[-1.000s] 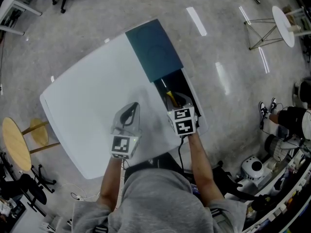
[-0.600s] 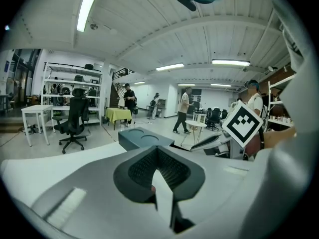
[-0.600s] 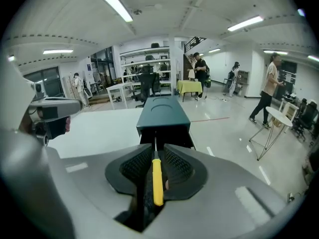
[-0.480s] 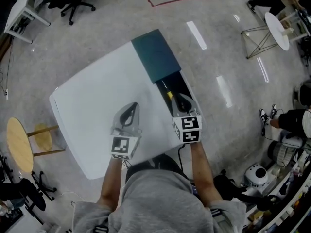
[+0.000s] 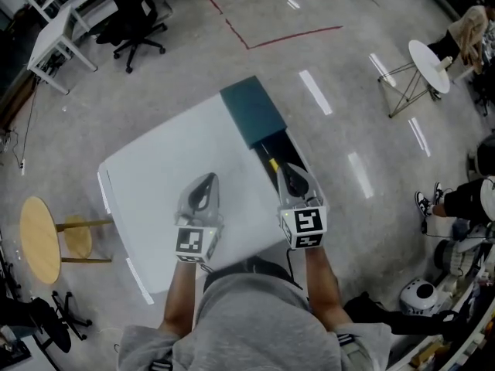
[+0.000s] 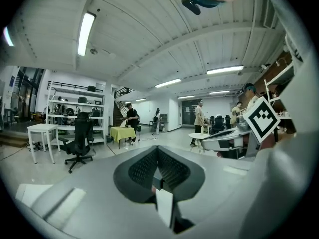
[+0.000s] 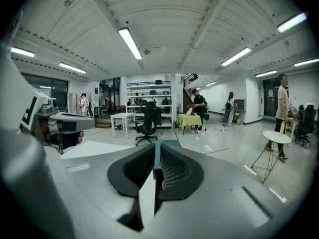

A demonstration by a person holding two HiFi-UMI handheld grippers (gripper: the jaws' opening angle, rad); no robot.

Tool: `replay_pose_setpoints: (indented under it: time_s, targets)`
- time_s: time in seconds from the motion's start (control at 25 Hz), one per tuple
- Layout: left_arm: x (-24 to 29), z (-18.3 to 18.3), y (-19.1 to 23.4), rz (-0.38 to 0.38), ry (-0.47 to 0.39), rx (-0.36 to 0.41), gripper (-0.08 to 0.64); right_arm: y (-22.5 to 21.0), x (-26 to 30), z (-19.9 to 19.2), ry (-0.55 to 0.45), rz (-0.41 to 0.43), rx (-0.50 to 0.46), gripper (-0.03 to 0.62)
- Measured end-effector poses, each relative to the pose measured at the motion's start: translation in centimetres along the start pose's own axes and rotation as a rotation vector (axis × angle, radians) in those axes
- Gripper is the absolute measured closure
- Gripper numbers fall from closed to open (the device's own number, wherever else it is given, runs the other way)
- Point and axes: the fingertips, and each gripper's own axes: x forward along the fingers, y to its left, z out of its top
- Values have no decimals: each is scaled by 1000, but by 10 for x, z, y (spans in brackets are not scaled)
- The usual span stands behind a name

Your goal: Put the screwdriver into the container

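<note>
Head view, screwdriver (image 5: pixel 271 163) lying in container (image 5: pixel 285 147) just ahead of right claw (image 5: pixel 288 173), its jaws closing on nothing

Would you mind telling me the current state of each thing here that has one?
Container: near end uncovered, far end under teal lid.
Screwdriver: lying inside the container.
Left gripper: jaws shut, empty.
Right gripper: jaws closing, nothing between them.

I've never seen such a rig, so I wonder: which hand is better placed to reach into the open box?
Right. The right gripper hangs over the box, at its open end, beside the screwdriver in it; its jaws are closing, empty. The left gripper is over the table, farther off.
</note>
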Motion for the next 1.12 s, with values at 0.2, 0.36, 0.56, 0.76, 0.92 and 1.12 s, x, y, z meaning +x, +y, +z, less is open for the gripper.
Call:
replay_pose_setpoints:
  time_s: [0.2, 0.36, 0.56, 0.76, 0.92, 1.12]
  targets:
    - [-23, 16, -5, 3, -33, 23, 548, 14, -29, 16, -59, -12, -23, 572]
    - [-37, 21, -9, 3, -39, 11, 549, 22, -48, 19, -78, -20, -27, 588]
    - [-51, 22, -15, -15, -40, -8, 549, 32, -66, 18, -95, -21, -36, 589]
    - [-61, 12, -25, -36, -20, -11, 548, 37, -81, 9, -98, -33, -26, 589]
    - [-67, 4, -29, -41, -5, -6, 548, 43, -89, 4, -95, -37, -17, 589]
    - [-72, 4, -33, -52, -18, -5, 549, 47, -95, -2, -81, -39, -15, 589]
